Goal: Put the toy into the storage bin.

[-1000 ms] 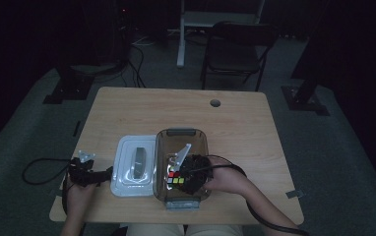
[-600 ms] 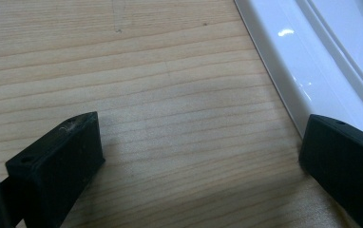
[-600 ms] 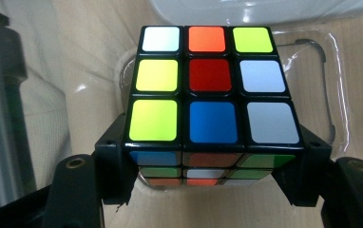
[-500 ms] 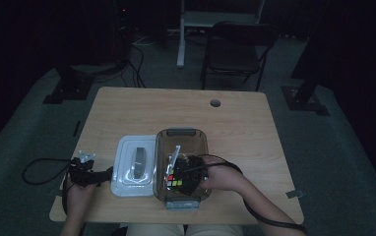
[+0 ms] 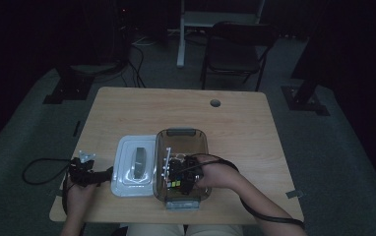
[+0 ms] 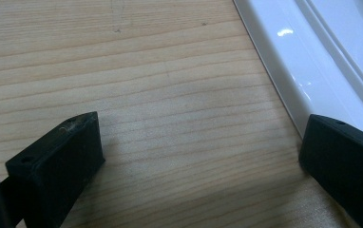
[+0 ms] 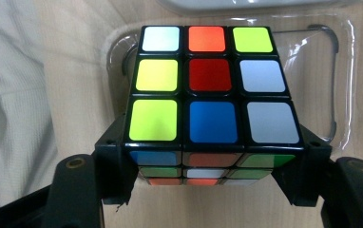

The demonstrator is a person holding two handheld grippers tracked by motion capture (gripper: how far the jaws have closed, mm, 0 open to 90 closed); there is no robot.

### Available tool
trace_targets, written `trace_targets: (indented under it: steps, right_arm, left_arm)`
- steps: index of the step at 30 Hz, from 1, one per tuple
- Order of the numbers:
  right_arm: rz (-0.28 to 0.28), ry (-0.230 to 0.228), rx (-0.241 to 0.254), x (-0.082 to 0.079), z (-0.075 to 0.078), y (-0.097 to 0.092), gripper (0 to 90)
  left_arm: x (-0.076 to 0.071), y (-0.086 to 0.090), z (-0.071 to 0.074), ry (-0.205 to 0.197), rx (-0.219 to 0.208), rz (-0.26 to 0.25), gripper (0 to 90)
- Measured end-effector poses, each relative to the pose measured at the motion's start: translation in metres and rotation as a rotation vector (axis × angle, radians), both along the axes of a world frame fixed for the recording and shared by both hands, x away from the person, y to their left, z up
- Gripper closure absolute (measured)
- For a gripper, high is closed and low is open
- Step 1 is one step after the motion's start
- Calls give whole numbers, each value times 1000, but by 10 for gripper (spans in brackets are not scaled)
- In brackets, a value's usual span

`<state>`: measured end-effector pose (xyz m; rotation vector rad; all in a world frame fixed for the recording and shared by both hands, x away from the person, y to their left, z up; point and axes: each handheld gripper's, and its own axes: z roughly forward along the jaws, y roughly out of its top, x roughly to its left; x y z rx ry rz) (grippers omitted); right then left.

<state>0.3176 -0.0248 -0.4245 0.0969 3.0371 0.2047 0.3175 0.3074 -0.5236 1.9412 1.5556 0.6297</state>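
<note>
A scrambled puzzle cube (image 7: 213, 95) sits squeezed between the black jaws of my right gripper (image 7: 213, 175), which is shut on it. In the high view that gripper (image 5: 178, 178) holds the cube (image 5: 175, 184) inside the clear plastic container (image 5: 181, 135), low near its front end. The container's white lid (image 5: 127, 167) lies flat just left of it. My left gripper (image 5: 95, 176) rests on the table at the lid's left edge. Its jaws stand open with bare wood between them in the left gripper view (image 6: 198, 156), the right jaw beside the lid's rim (image 6: 289, 71).
The wooden table (image 5: 235, 128) has a cable hole (image 5: 215, 103) at the back. A black chair (image 5: 237, 46) stands beyond the far edge. A cable loop (image 5: 38, 169) trails off the table's left side. A white cloth (image 7: 13, 109) shows at the left of the right gripper view.
My right gripper has moved a little toward the near end of the container and lower, still carrying the cube. The left gripper has stayed put.
</note>
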Motion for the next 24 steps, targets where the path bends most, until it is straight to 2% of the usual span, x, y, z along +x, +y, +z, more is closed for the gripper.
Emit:
trace_targets:
  steps: [2, 11, 14, 19, 24]
  right_arm:
    - [13, -11, -22, 0, -1, 4, 335]
    - [21, 26, -65, 2, -12, 16, 335]
    - [15, 17, -94, 2, -15, 17, 334]
    - [3, 36, -58, 4, -11, 15, 326]
    - [-10, 20, -45, 5, -11, 15, 324]
  left_arm:
    - [0, 0, 0, 0, 0, 0, 13]
    - [0, 0, 0, 0, -1, -1, 13]
    - [0, 0, 0, 0, -1, -2, 13]
    - [0, 0, 0, 0, -1, -4, 13]
    - [0, 0, 0, 0, 0, -4, 13]
